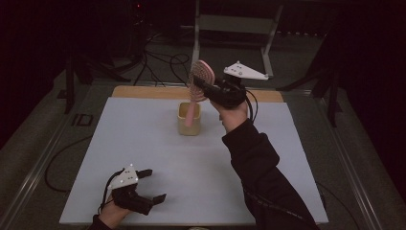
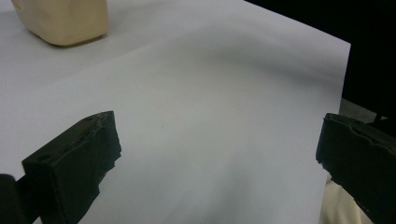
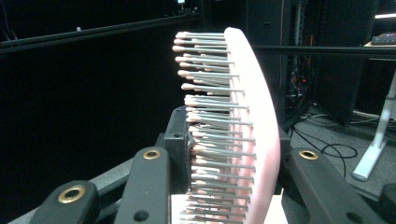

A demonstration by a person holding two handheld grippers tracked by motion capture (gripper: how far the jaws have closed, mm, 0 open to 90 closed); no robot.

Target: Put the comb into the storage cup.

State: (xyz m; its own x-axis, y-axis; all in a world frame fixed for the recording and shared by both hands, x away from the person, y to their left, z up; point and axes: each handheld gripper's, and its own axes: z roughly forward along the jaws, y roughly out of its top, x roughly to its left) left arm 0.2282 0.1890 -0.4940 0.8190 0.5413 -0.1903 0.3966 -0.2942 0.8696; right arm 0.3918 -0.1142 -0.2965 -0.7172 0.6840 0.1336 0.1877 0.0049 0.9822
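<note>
- While gripping the pink brush (image 1: 197,79) by its bristled head, the right gripper (image 1: 207,88) is holding it over the cup (image 1: 189,125), handle dipping inside.
- Left gripper (image 1: 153,186) is resting open near the table's (image 1: 143,143) front edge.
- No readable writing is showing.

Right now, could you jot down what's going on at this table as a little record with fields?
Held item: pink plastic hairbrush with metal bristles
Holder: right gripper, shut on the brush head
Brush position: handle end dipping into the cream square cup, head raised above it
Cup place: far middle of the white table sheet
Left gripper: open, holding nothing, low over the near left of the sheet
</note>
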